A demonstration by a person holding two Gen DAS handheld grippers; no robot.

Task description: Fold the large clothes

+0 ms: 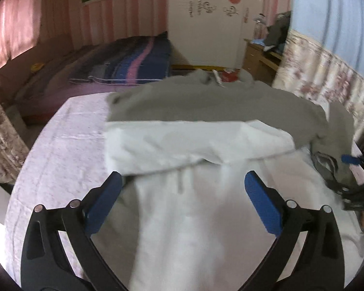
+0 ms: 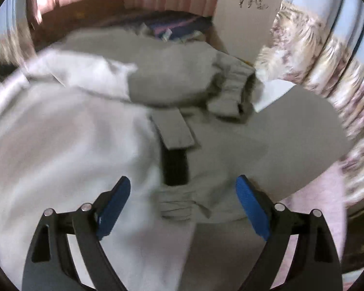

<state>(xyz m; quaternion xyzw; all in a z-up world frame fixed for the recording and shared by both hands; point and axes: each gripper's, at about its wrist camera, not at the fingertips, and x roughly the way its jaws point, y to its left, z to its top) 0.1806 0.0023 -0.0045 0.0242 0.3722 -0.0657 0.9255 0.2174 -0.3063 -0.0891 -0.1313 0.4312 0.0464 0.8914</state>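
On the pink bedcover (image 1: 60,150), spread wide: white-and-grey jacket (image 1: 194,218), sleeve (image 2: 182,82) folded across. Above it, left gripper (image 1: 182,191) and right gripper (image 2: 183,194), both agape, holding nothing. Likely snag: loose cuff (image 2: 237,84) slipping, undoing fold.

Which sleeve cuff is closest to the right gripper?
The cuff lying between the right gripper's open fingers; the other cuff lies farther off, on the folded-over sleeve.
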